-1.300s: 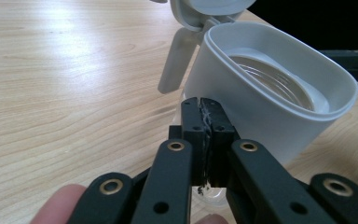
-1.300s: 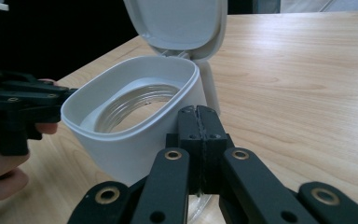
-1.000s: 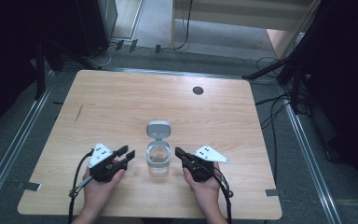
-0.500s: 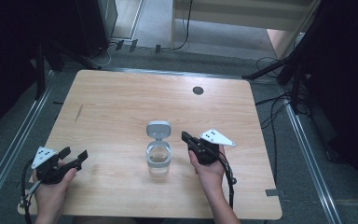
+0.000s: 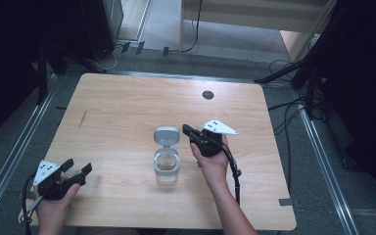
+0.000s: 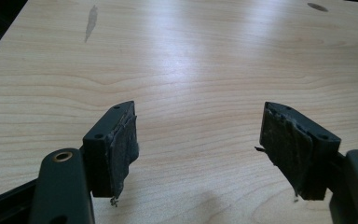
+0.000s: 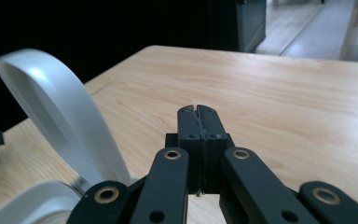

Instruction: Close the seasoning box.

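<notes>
On the bench (image 5: 127,112), the jar (image 5: 166,166) stands with its lid (image 5: 166,136) flipped up; right tongs (image 5: 188,130) pressed together beside it, probably to push, left tongs (image 5: 77,167) wide, empty, far aside.

Clear jar (image 5: 167,167) upright mid-table, grey flip lid (image 5: 166,136) open.

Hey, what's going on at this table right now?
A person holds tongs in each hand at a wooden table. A clear jar stands in the middle with its grey flip lid open. The right tongs are shut and empty beside the lid. The left tongs are open over bare wood near the table's left corner.
</notes>
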The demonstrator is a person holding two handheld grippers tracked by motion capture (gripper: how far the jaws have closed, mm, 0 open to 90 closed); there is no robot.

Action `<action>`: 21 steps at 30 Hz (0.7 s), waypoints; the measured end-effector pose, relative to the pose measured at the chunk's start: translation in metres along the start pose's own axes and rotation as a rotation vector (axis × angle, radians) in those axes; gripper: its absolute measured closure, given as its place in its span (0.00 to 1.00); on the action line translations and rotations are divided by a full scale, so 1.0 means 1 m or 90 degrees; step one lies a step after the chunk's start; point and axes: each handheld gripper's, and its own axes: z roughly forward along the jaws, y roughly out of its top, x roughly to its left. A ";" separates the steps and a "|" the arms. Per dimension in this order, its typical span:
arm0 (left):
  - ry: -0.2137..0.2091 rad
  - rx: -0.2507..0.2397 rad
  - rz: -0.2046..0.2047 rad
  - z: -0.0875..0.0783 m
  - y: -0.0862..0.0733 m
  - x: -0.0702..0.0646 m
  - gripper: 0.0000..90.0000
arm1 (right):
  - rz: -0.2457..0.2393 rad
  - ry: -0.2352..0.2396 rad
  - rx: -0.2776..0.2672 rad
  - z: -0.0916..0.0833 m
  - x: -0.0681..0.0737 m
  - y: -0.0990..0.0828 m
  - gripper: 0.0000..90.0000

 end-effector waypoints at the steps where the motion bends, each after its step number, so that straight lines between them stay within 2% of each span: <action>1: -0.001 0.000 -0.004 0.000 0.000 0.001 0.31 | -0.004 0.007 -0.003 0.000 0.001 0.001 1.00; 5: -0.003 0.004 -0.007 0.002 0.001 0.001 0.31 | -0.007 0.041 -0.009 -0.001 0.008 0.003 1.00; 10: -0.003 0.008 -0.007 0.004 0.002 0.001 0.32 | -0.007 0.067 -0.005 -0.004 0.015 0.003 1.00; 13: -0.002 0.014 -0.013 0.005 0.003 0.002 0.32 | -0.023 0.080 0.000 -0.006 0.022 0.001 1.00; 16: 0.005 0.014 -0.019 0.006 0.003 0.002 0.33 | -0.034 0.081 0.008 -0.007 0.025 -0.003 0.99; 21: 0.015 0.014 -0.012 0.009 0.005 0.000 0.33 | -0.014 0.055 0.012 -0.014 0.015 -0.012 0.94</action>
